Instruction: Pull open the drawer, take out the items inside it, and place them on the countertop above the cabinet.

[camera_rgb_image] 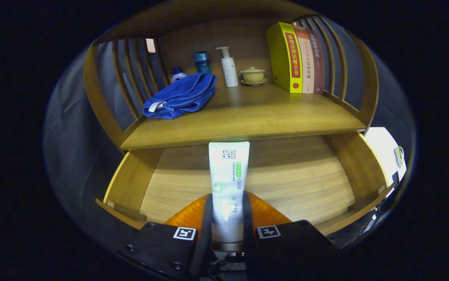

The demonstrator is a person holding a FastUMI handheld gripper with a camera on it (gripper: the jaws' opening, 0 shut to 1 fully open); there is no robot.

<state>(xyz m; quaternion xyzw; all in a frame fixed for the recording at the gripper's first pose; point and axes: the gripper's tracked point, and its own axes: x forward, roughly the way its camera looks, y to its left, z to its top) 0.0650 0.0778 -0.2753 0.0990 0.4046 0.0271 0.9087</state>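
The tongs [227,218] are clenched on the white tube [228,175], both fingers pressing its lower end, and the tube points forward over the floor of the open drawer [298,175]. The table [248,113] above the cabinet lies just beyond the tube's far end, with a blue towel [181,95] on its left side. For the step in hand, raise the tube until it clears the table's front edge before advancing. Keep the grip firm; set down right of the towel.

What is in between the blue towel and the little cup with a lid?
In the gripper view, a white pump bottle stands between the blue towel and the lidded cup. The gripper holds a tube.
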